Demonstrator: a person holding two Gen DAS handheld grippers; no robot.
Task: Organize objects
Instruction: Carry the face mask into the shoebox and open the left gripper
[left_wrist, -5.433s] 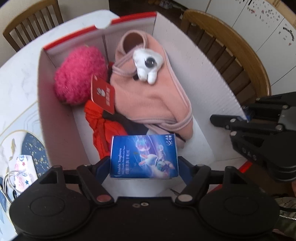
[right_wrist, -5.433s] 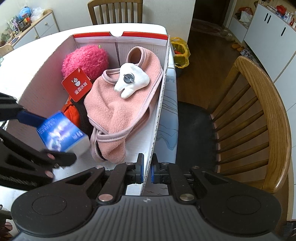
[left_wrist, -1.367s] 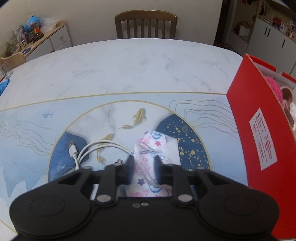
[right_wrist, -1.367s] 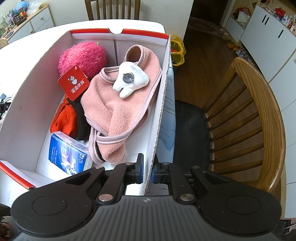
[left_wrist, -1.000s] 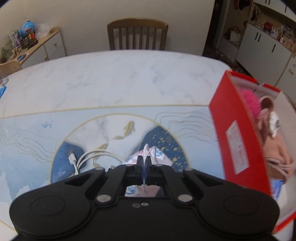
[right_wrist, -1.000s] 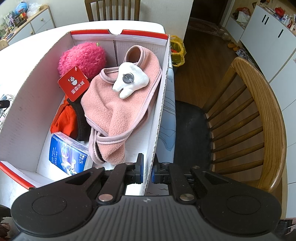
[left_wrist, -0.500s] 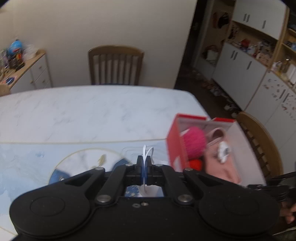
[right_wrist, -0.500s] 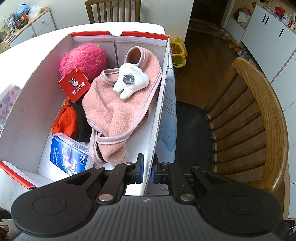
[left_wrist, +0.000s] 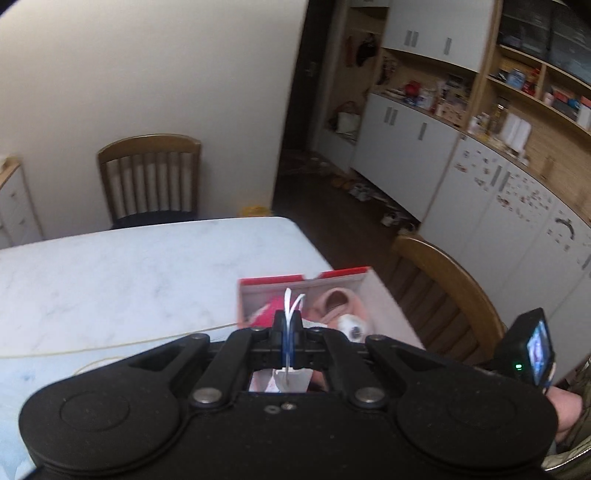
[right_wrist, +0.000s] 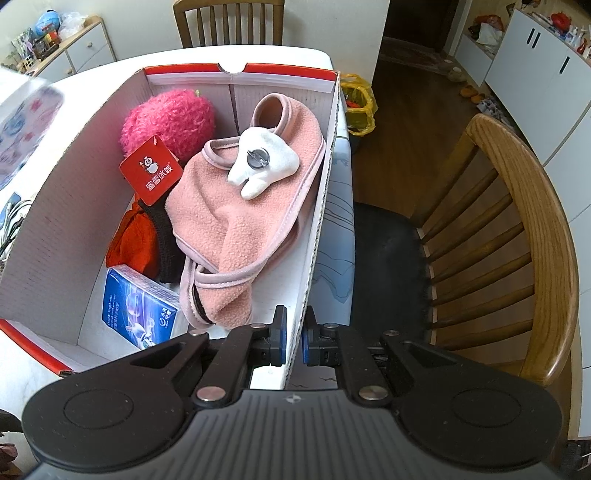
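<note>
My left gripper (left_wrist: 288, 325) is shut on a patterned face mask (left_wrist: 287, 382), held in the air above the red and white cardboard box (left_wrist: 391, 306); its white ear loops (left_wrist: 291, 301) stick up between the fingers. The mask shows blurred at the left of the right wrist view (right_wrist: 26, 122). My right gripper (right_wrist: 293, 334) is shut on the box's right wall (right_wrist: 321, 206) near its front corner. Inside lie a pink fleece garment (right_wrist: 240, 221), a white tooth plush (right_wrist: 260, 162), a pink fluffy toy (right_wrist: 170, 118), a red tag (right_wrist: 151, 173), red cloth (right_wrist: 133, 240) and a blue packet (right_wrist: 138, 308).
The box stands at the right end of a white marble table (left_wrist: 110, 280). A wooden chair (right_wrist: 517, 240) is close on the box's right side, another chair (left_wrist: 147, 177) at the far end. White cable (right_wrist: 11, 218) lies on the table left of the box. Cabinets (left_wrist: 498, 192) line the room's right.
My left gripper closed on the mask, lifted it off the table and carried it up and right over the box. The right gripper has stayed clamped on the box wall.
</note>
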